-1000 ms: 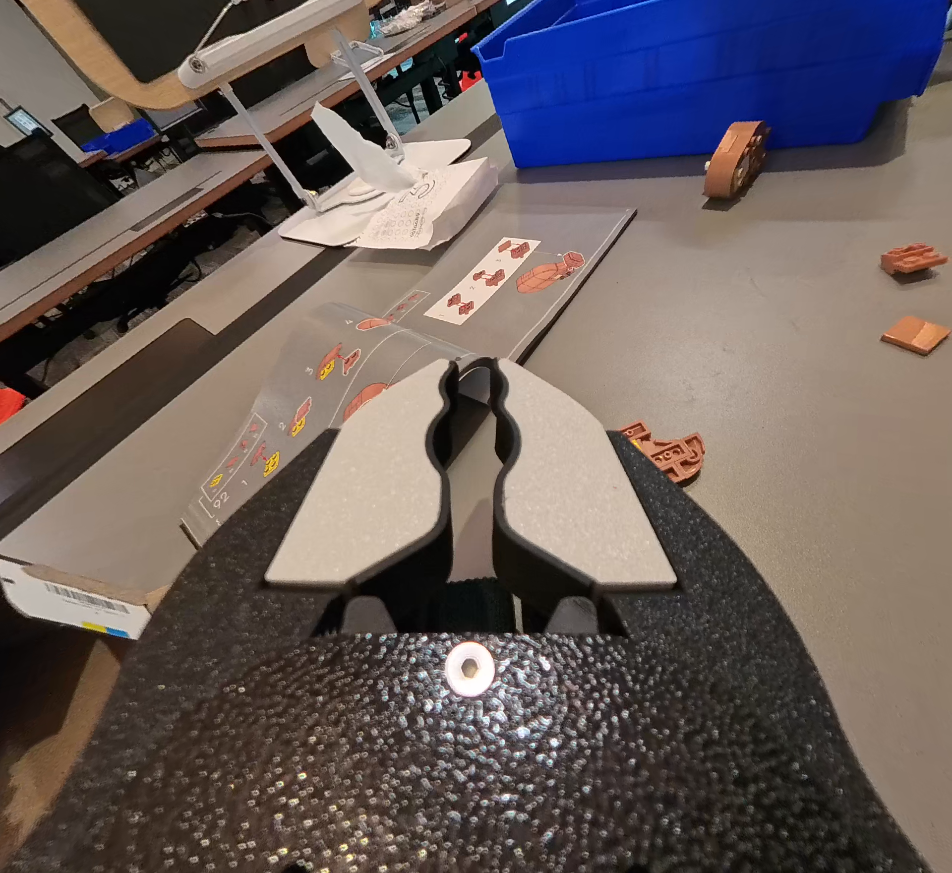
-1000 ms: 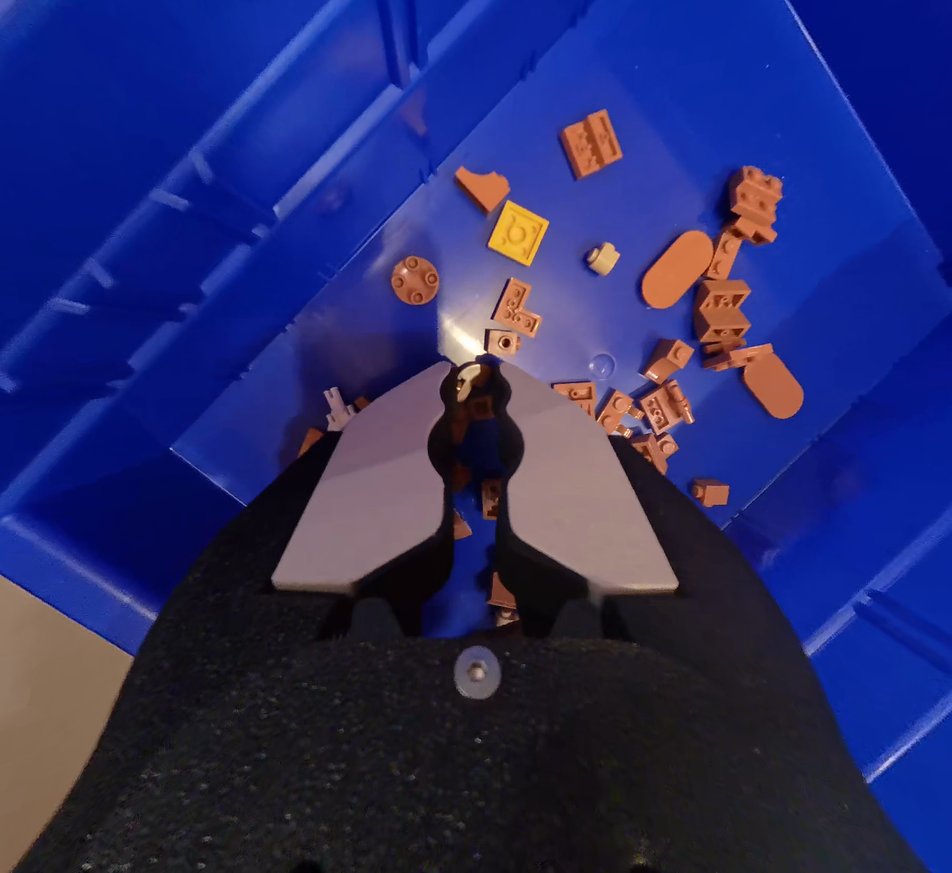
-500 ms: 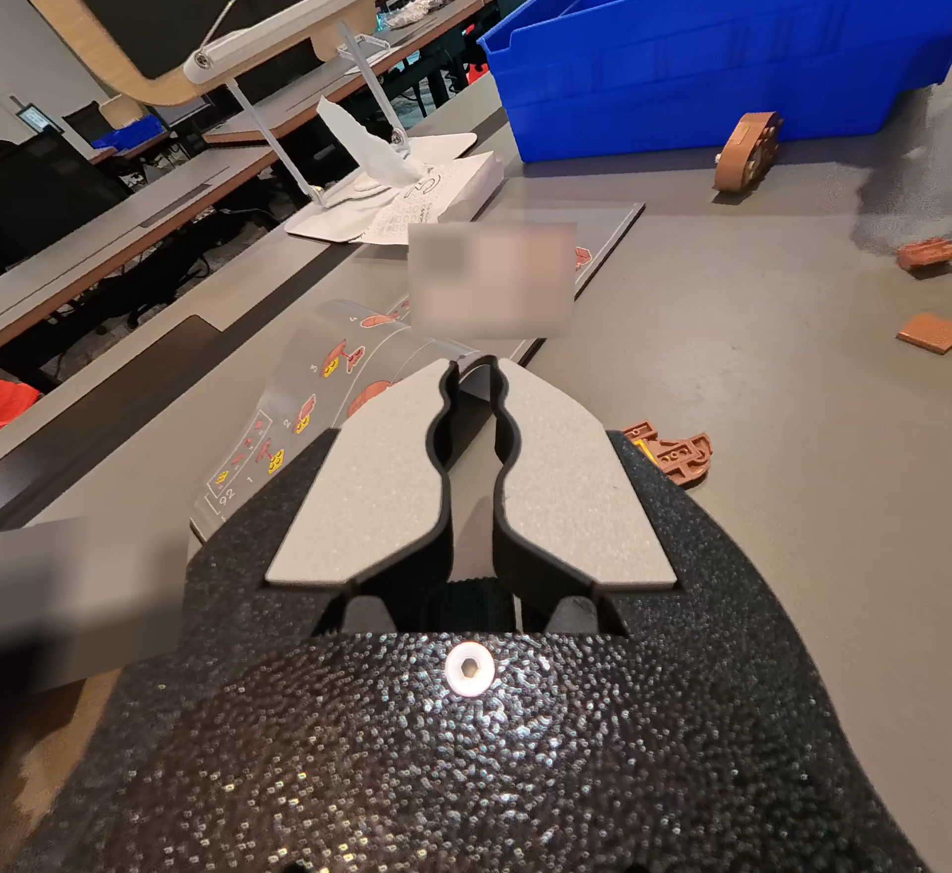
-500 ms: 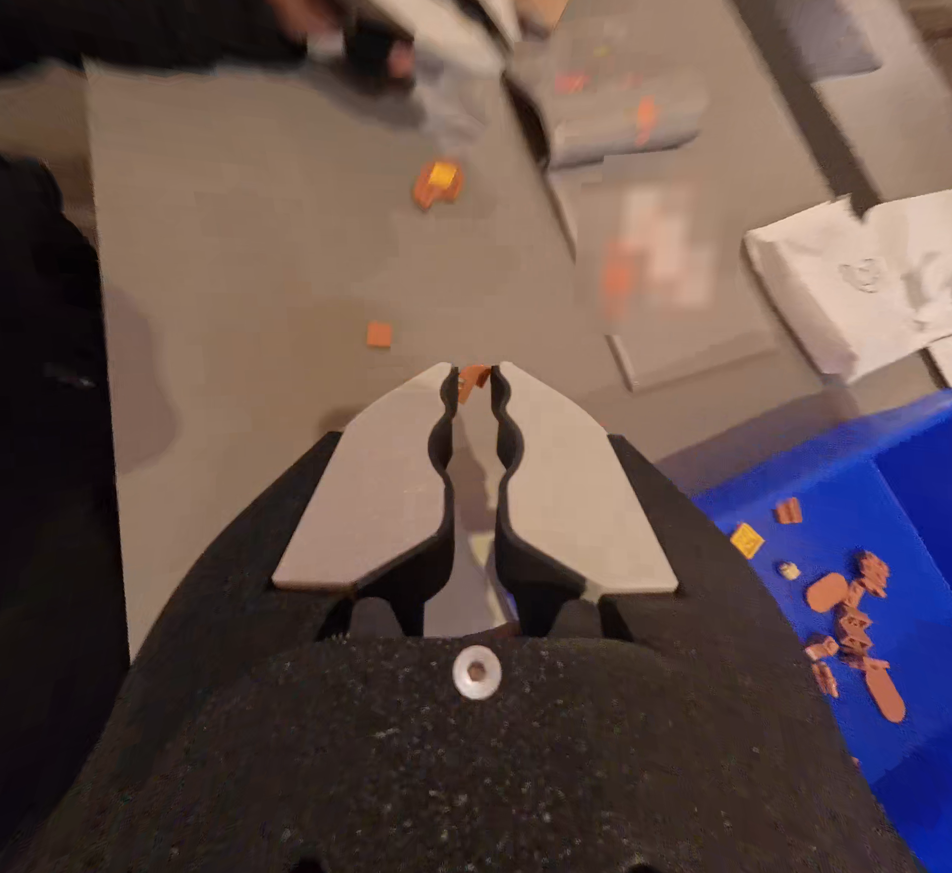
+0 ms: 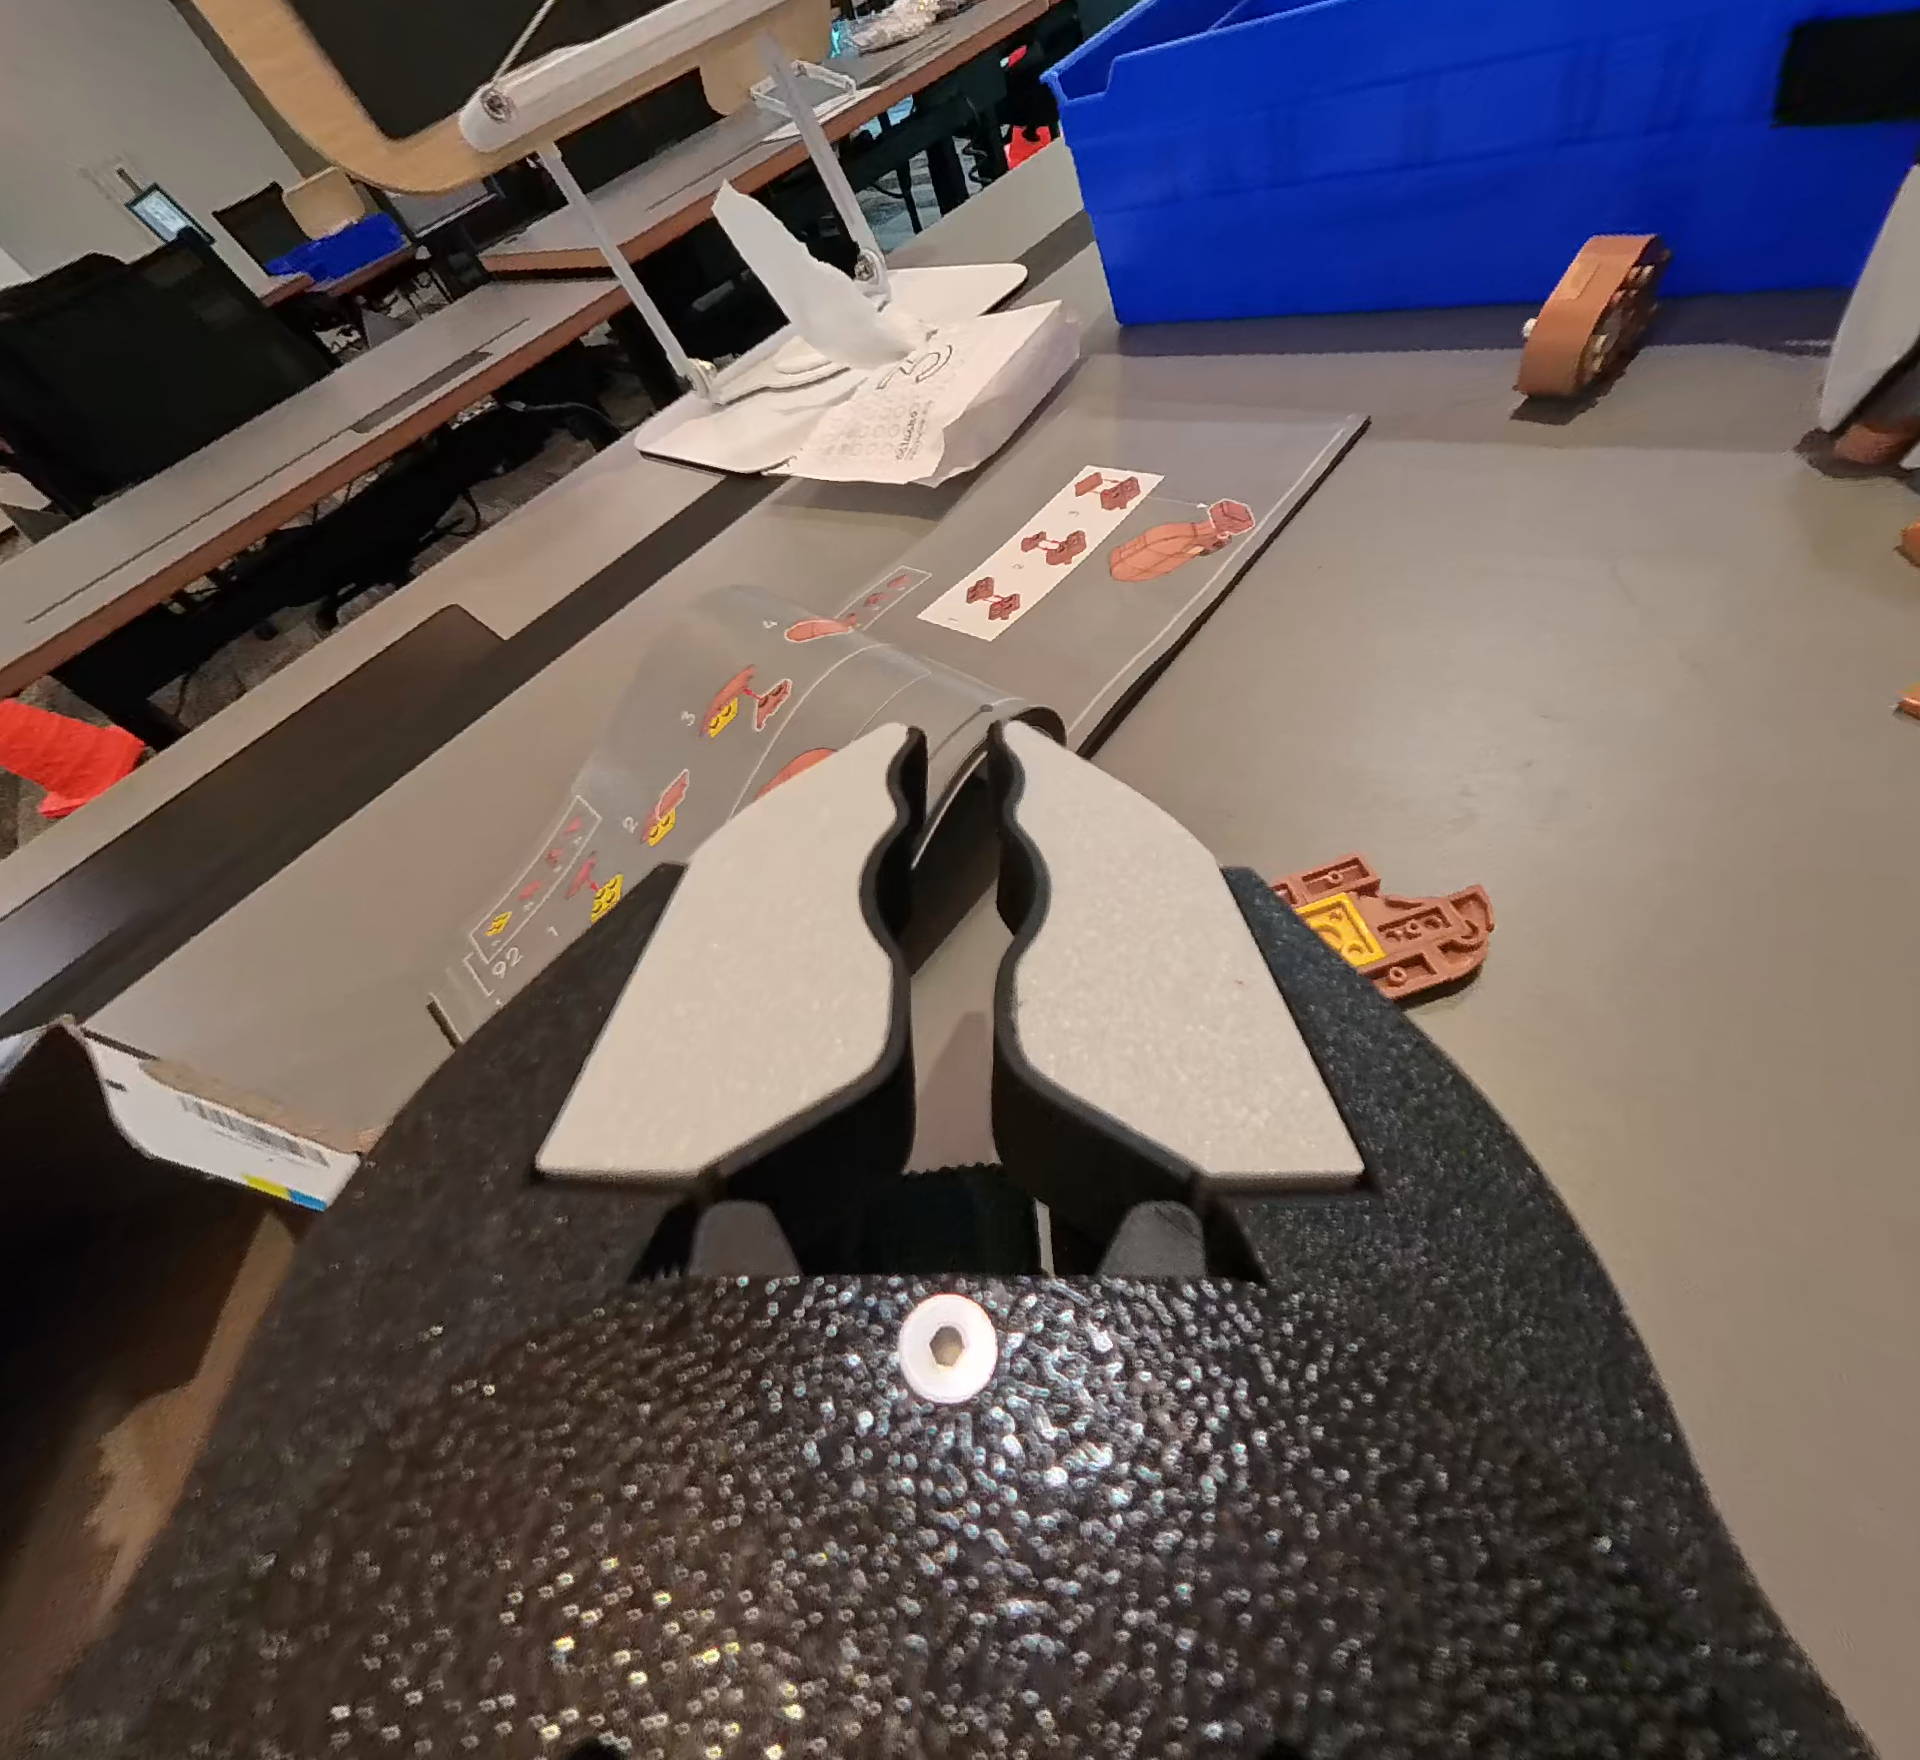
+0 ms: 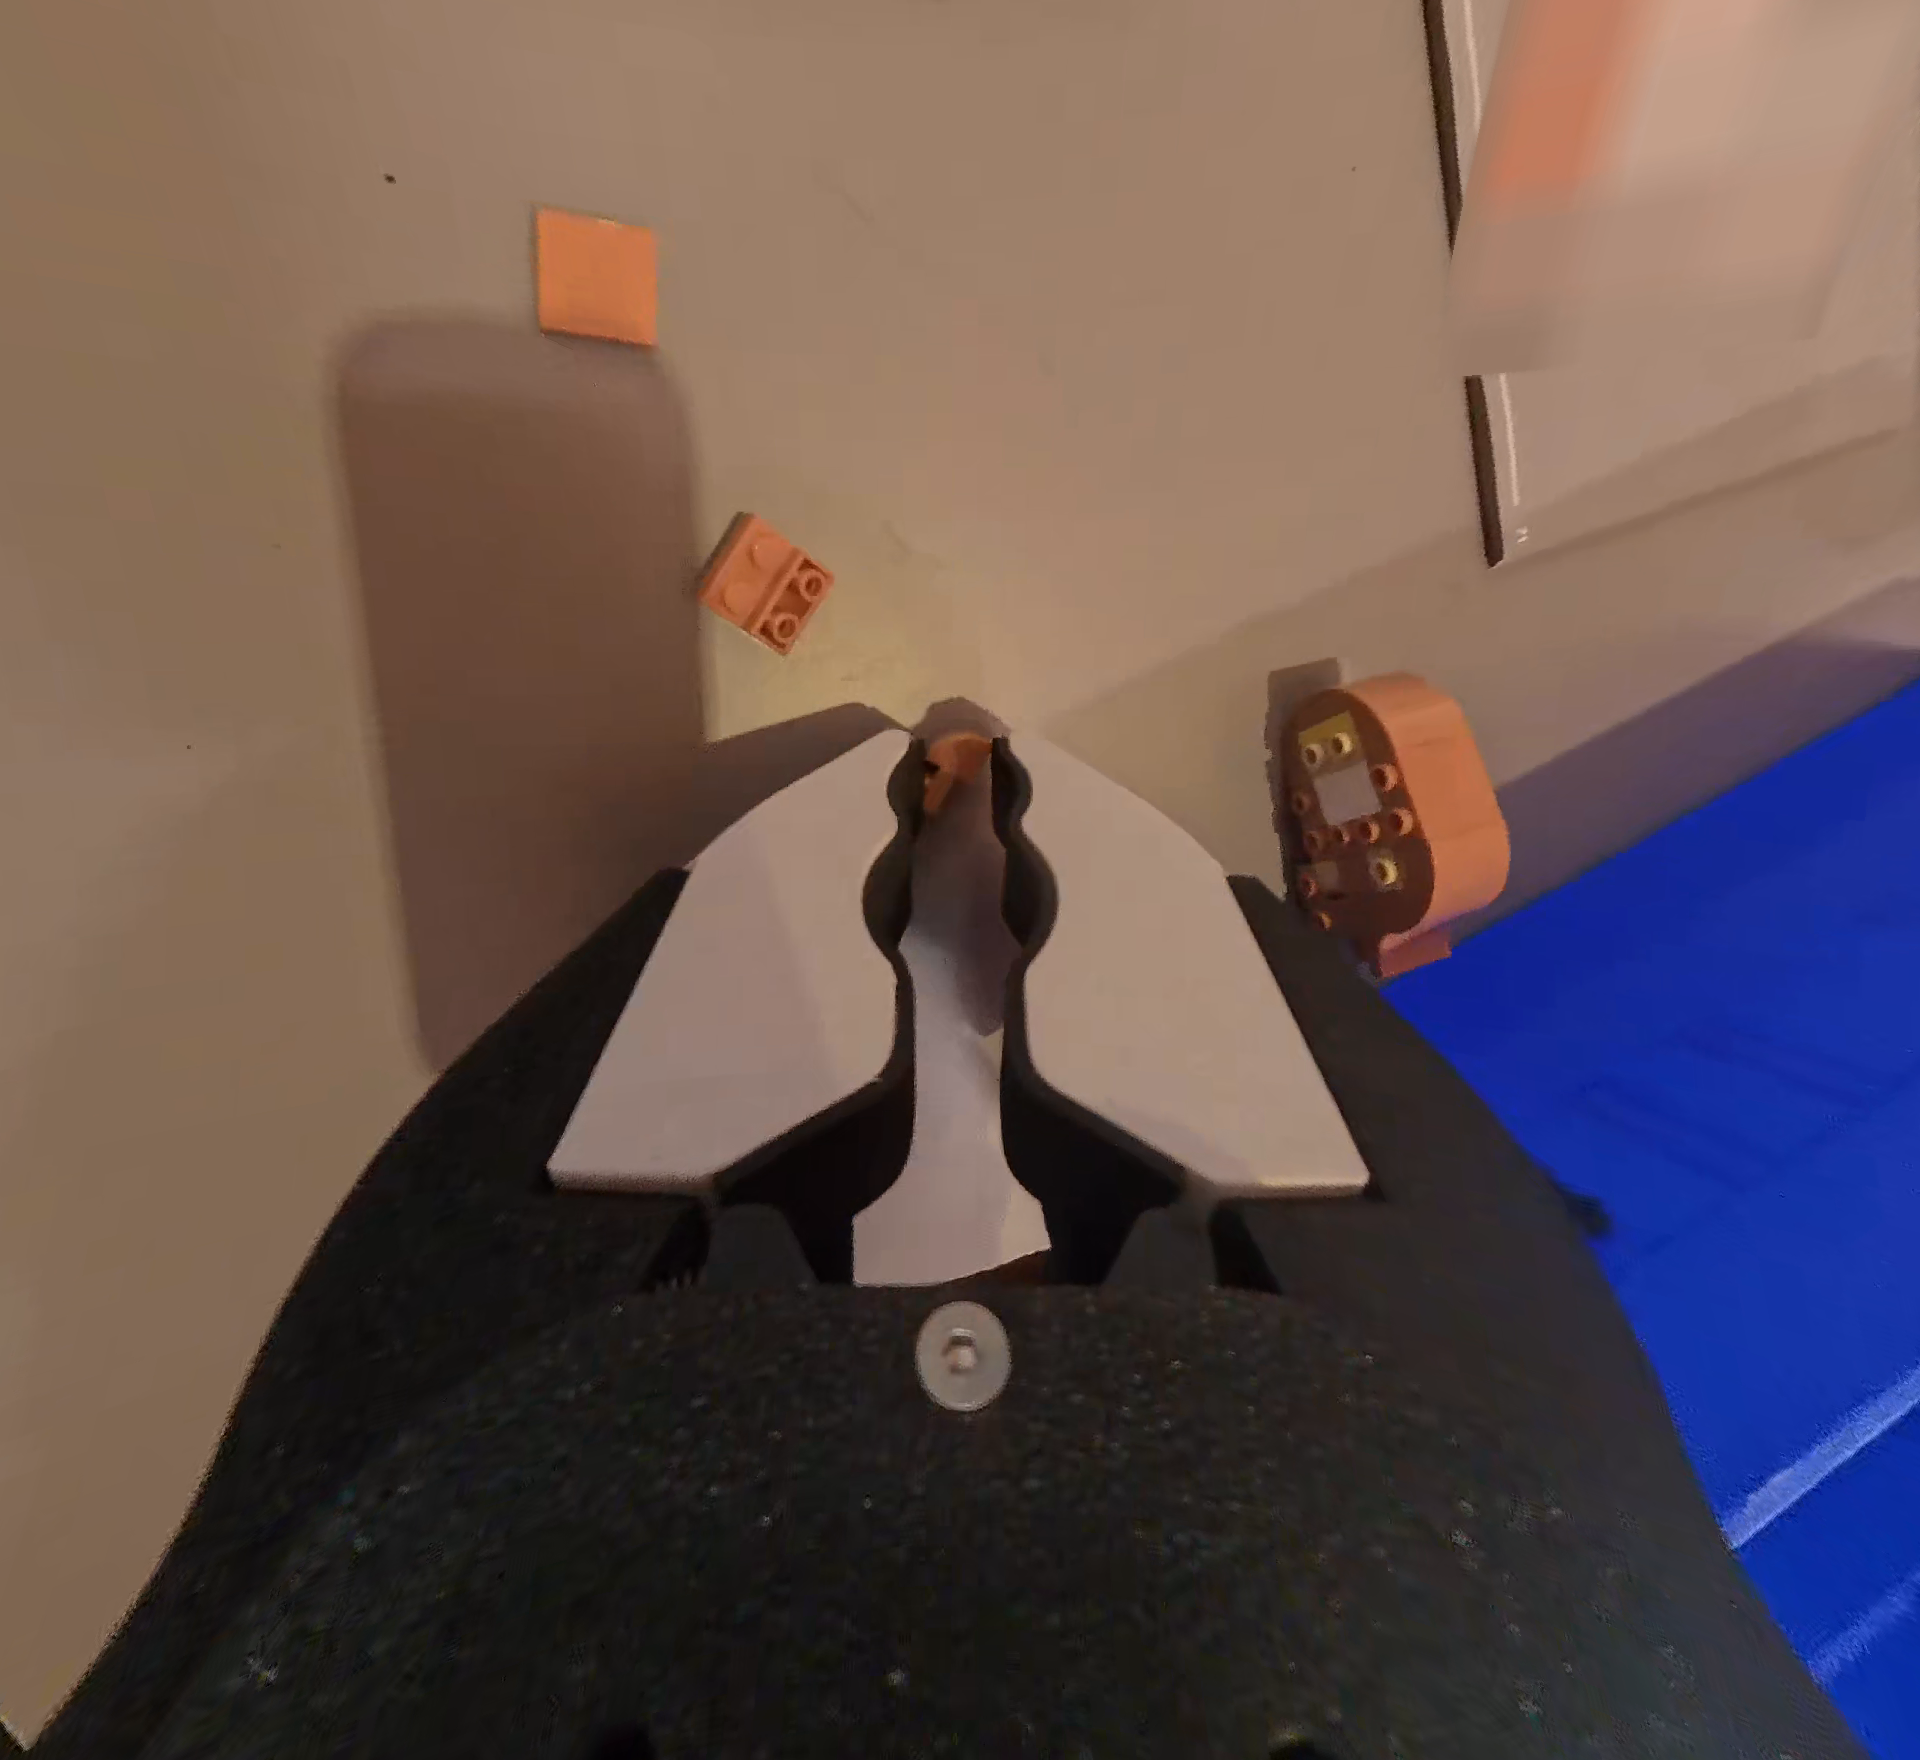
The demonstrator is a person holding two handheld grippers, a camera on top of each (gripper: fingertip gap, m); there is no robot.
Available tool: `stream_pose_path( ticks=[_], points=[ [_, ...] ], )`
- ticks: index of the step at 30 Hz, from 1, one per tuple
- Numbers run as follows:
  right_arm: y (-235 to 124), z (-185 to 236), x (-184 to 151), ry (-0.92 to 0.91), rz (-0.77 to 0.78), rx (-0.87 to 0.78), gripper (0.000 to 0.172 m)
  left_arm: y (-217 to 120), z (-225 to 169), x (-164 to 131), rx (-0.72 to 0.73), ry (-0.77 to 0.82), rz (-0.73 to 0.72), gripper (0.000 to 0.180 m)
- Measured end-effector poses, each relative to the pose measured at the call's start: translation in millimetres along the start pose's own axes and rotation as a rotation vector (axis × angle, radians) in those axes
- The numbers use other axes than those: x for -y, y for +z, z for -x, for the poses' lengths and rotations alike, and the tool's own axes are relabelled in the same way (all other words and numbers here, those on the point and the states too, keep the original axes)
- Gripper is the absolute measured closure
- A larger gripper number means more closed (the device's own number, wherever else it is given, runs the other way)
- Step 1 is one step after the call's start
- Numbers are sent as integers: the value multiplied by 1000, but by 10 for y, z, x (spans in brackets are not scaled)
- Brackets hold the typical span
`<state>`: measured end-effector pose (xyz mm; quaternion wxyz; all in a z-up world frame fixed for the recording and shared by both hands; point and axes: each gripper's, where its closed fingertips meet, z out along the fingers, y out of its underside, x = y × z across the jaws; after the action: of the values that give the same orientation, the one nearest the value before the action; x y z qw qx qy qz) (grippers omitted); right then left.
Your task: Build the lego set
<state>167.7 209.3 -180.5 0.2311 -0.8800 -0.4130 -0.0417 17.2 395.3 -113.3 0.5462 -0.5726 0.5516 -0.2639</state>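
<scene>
In the left wrist view my left gripper (image 5: 956, 746) hovers over the grey table (image 5: 1558, 1191), shut on the curled-up page of an open instruction booklet (image 5: 790, 713), whose edge runs up between the fingertips. A flat brown and yellow brick assembly (image 5: 1382, 931) lies just to its right. My right gripper (image 6: 956, 754) is shut on a small brown brick piece (image 6: 956, 763) and holds it low over the table. Near it are a brown oval assembly (image 6: 1382, 827) on its edge, a small brown brick (image 6: 767, 593) and a flat brown tile (image 6: 595, 276). The right gripper's finger (image 5: 1870, 339) shows at the left wrist view's right edge.
Blue bins (image 5: 1455, 152) line the table's far side, and one bin (image 6: 1662, 1191) lies right of my right gripper. A tissue pack (image 5: 935, 401) and a white stand (image 5: 644, 48) are beyond the booklet. A cardboard box (image 5: 208, 1128) sits at the near left. My left tips are about 20 cm from the flat brown tile (image 6: 595, 276), my right tips only 8 cm.
My right gripper has come up out of the blue bin with the small brown piece and swung down low over the table. The left gripper has barely moved and keeps the page.
</scene>
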Motion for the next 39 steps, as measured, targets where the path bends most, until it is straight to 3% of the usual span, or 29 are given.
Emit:
stream_pose_path(
  ticks=[6,10,13,16,19,22,28,39],
  points=[
    [-195,59,141,23,-152,58,148,12,37,-13,20,-9,9,170],
    [-824,33,352,71,-413,179,149,24,41,-25,28,-1,20,170],
    [-1409,-380,209,165,-589,138,152,26,34,-27,27,7,22,170],
    [-1780,-1118,-262,377,-660,-78,152,23,32,-25,28,8,20,170],
    [-1867,-1690,-881,560,-572,-304,154,24,30,-24,28,11,20,170],
    [-1670,-1805,-1230,599,-430,-315,152,28,32,-30,28,9,23,170],
    [-1361,-1741,-1378,471,-249,-259,151,32,39,-41,23,8,29,170],
    [-1257,-1786,-1495,391,-215,-265,151,65,166,-101,37,-13,55,170]
  ],
)
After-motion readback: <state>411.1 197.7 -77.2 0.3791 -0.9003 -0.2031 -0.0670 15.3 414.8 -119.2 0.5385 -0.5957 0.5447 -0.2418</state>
